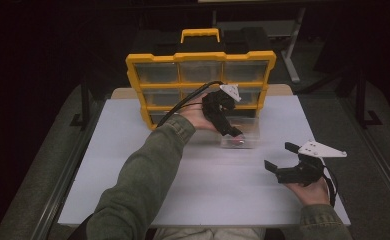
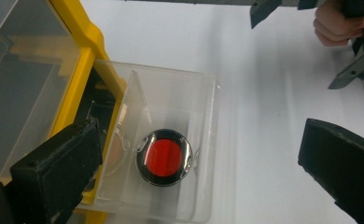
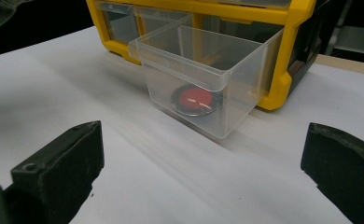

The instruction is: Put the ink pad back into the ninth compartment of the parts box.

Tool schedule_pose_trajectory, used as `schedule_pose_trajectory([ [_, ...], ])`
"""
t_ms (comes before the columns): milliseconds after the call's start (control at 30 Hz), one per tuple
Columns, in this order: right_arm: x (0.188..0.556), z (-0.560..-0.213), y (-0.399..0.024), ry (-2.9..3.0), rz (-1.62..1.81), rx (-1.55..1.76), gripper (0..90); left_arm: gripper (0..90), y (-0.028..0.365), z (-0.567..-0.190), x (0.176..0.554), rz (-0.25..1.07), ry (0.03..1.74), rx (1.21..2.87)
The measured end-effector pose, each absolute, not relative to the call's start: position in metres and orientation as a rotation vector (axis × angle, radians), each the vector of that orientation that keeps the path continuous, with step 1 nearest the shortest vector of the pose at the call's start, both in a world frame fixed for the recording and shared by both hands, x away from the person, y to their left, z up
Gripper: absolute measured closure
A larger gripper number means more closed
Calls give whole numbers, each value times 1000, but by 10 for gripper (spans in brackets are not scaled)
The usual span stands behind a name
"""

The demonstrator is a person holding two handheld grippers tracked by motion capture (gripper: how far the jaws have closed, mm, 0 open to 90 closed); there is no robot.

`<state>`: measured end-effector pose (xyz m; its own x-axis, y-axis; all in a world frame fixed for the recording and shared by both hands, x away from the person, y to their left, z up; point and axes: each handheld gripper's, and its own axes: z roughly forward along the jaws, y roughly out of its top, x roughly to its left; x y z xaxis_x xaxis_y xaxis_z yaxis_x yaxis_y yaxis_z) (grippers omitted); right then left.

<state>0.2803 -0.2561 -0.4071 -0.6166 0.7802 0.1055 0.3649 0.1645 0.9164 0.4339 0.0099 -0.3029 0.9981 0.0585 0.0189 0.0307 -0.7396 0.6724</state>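
left gripper [image 1: 233, 134]: your jaws apart, empty, over clear drawer [image 2: 203, 140]
red disc [image 2: 165, 157]: lying in drawer
right gripper [image 1: 278, 157]: your jaws apart, near tabletop [image 1: 133, 165] right edge

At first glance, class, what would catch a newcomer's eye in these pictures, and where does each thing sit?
The yellow organizer at the table's far edge stands out first. Its clear drawer is pulled out from the bottom row, with a round red disc lying inside. The left gripper hovers open over that drawer; the right gripper waits open to the right.
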Motion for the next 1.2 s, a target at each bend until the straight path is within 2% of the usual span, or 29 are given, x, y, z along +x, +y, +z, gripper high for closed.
schedule_pose_trajectory([
  [533, 281, -407, -256, 2061, 1437, 1089, 0, 0, 28, -298, 415, 158, 63, 2359],
  [1200, 281, -407, -256, 2057, 1438, 1092, 0, 0, 68, -308, 404, 234, 168, 2343],
])
